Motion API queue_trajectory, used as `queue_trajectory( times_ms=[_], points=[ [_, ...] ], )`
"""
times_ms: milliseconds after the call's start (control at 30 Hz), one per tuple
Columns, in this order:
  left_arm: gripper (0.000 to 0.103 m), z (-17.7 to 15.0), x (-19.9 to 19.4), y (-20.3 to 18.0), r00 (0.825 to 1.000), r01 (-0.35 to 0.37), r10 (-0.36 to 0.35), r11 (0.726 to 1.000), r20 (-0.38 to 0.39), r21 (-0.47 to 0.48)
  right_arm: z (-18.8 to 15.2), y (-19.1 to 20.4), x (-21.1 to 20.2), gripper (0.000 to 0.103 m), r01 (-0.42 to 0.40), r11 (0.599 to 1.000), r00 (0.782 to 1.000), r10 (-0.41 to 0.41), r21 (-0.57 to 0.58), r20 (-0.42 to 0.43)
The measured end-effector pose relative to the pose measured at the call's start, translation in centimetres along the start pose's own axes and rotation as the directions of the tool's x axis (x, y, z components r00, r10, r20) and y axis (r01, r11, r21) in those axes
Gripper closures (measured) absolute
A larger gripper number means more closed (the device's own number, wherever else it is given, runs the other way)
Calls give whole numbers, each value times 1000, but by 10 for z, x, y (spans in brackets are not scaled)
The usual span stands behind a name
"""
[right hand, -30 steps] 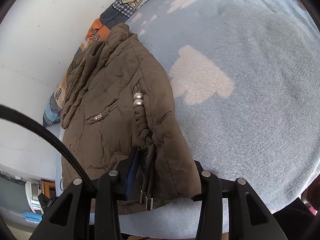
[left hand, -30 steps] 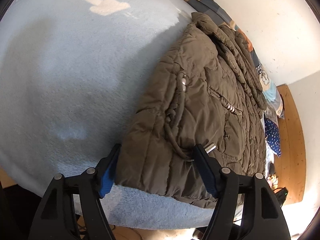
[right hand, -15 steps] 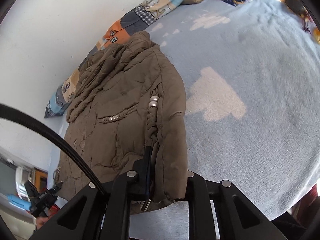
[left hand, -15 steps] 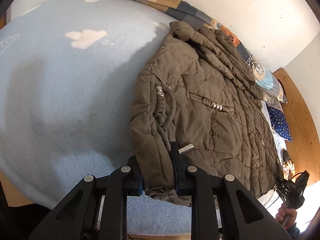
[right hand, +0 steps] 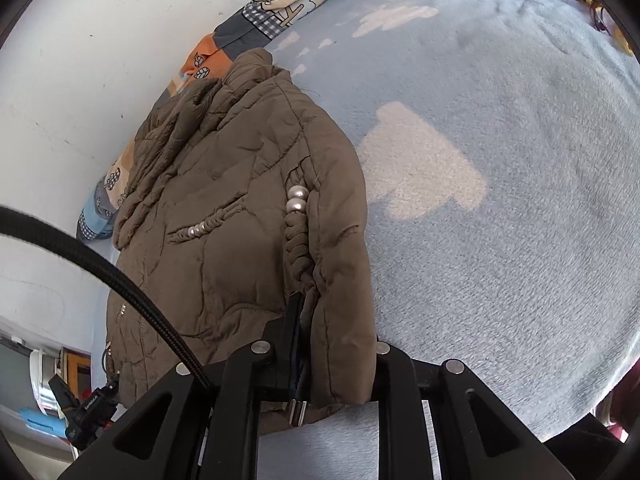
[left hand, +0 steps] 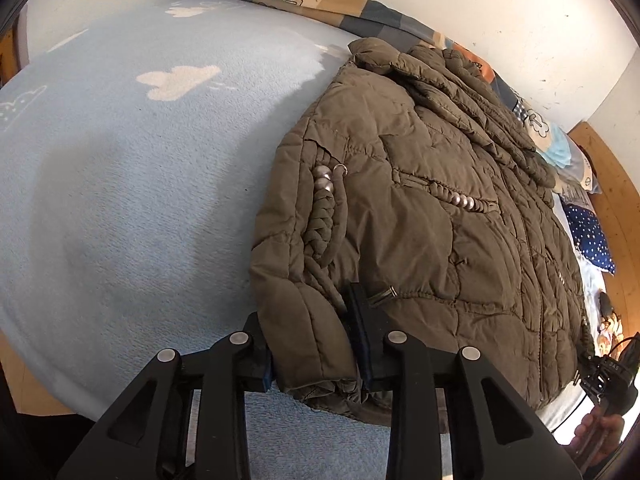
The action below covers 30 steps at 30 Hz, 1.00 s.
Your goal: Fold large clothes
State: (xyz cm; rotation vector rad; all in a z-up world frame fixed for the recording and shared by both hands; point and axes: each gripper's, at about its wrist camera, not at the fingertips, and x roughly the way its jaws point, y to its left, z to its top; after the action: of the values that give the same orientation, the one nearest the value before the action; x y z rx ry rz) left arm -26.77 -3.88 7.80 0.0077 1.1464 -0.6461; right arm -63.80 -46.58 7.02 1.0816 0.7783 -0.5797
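An olive-brown quilted jacket (left hand: 440,220) lies flat on a light blue fleece blanket (left hand: 120,200), collar toward the wall. It has braided cords with pearl beads (left hand: 324,180). My left gripper (left hand: 310,320) clamps the padded near-left edge of the jacket. Its jaws are opening slightly, with the fabric still pressed between the pads. In the right wrist view the same jacket (right hand: 224,240) fills the left half. My right gripper (right hand: 336,332) is shut on its near-right padded edge, beside a braid (right hand: 298,236).
A patchwork quilt (left hand: 320,4) runs along the white wall behind the jacket. A dark blue dotted pillow (left hand: 592,236) and wooden bed frame (left hand: 616,184) sit at the right. A black cable (right hand: 100,268) crosses the right wrist view. A hand (left hand: 600,432) holds a black device at the jacket's far corner.
Both grippers went from open around the jacket's near edge to closed on it. Both views tilted upward, showing more wall and quilt. The left jaws now stand slightly wider than half a second ago.
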Motion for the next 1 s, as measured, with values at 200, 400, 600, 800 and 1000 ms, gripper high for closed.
queue_trajectory(
  times_ms=[200, 400, 600, 800, 1000],
  points=[
    [71, 1, 2, -3, 1000, -13, 13, 1000, -7, 12, -1, 2, 3, 80, 23, 1000, 1000, -23, -14, 10],
    [69, 1, 4, -5, 999, -35, 36, 999, -8, 37, 3, 6, 9, 80, 33, 999, 999, -33, 2, -7],
    [68, 0, 4, -10, 998, -68, 67, 996, 4, 58, 5, 10, 11, 80, 56, 998, 998, -57, -21, -18],
    [72, -1, 2, -20, 992, -121, 118, 984, 35, 130, 3, 16, 10, 83, 82, 995, 997, -82, -61, -3],
    [77, -3, -1, -28, 986, -159, 149, 970, 68, 184, 1, 21, 9, 85, 107, 990, 994, -107, -96, 10]
  ],
)
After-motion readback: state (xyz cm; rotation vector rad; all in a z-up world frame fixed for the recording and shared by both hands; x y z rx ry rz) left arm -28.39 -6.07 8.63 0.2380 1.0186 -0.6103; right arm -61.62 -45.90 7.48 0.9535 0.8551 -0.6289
